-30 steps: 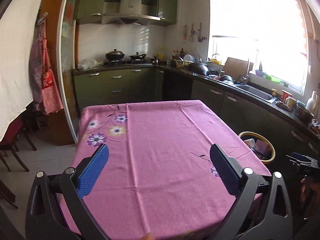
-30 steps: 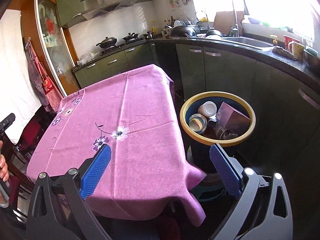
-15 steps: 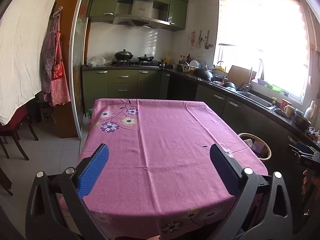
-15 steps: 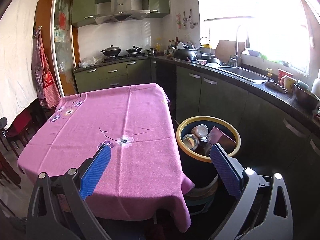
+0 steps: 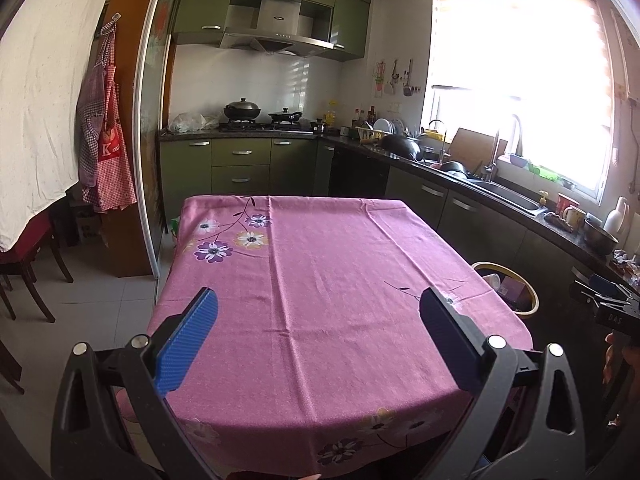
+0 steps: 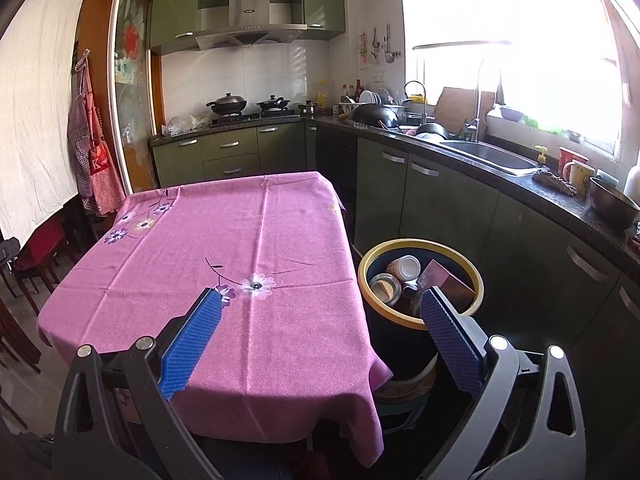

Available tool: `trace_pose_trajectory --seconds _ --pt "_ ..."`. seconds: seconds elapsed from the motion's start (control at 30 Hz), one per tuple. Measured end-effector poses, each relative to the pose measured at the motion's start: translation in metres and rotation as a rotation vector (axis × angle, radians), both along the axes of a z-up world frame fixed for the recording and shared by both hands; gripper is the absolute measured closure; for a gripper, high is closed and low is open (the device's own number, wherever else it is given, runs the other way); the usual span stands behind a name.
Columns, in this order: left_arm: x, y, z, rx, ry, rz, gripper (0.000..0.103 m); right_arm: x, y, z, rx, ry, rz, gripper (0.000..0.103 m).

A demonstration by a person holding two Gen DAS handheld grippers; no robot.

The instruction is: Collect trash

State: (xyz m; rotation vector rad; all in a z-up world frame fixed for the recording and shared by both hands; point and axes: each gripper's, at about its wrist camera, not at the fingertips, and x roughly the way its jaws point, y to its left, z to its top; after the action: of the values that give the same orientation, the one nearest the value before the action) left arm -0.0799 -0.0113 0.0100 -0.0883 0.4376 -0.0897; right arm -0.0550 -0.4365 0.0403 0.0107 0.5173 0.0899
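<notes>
A dark bin with a yellow rim stands on the floor right of the table, with cups, a can and a purple box inside it. The left wrist view shows the same bin past the table's right edge. My left gripper hangs open over the near end of the pink flowered tablecloth, holding nothing. My right gripper is open and empty too, above the table's near right corner, its right finger in front of the bin.
Green kitchen cabinets and a dark counter with a sink, mugs and a bowl run along the right. A stove with pans stands at the back. Chairs and hanging aprons are at the left. A hand holds the other gripper at the right edge.
Both grippers have drawn back and risen from the table, so more of the tablecloth and the kitchen shows. The jaws stayed open and empty.
</notes>
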Motion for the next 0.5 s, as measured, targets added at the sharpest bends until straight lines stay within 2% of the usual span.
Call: trace_pose_trajectory --seconds 0.5 --pt "-0.0018 -0.0046 0.0003 0.011 -0.004 -0.009 0.007 0.0012 0.0 -0.001 0.002 0.001 0.001 0.005"
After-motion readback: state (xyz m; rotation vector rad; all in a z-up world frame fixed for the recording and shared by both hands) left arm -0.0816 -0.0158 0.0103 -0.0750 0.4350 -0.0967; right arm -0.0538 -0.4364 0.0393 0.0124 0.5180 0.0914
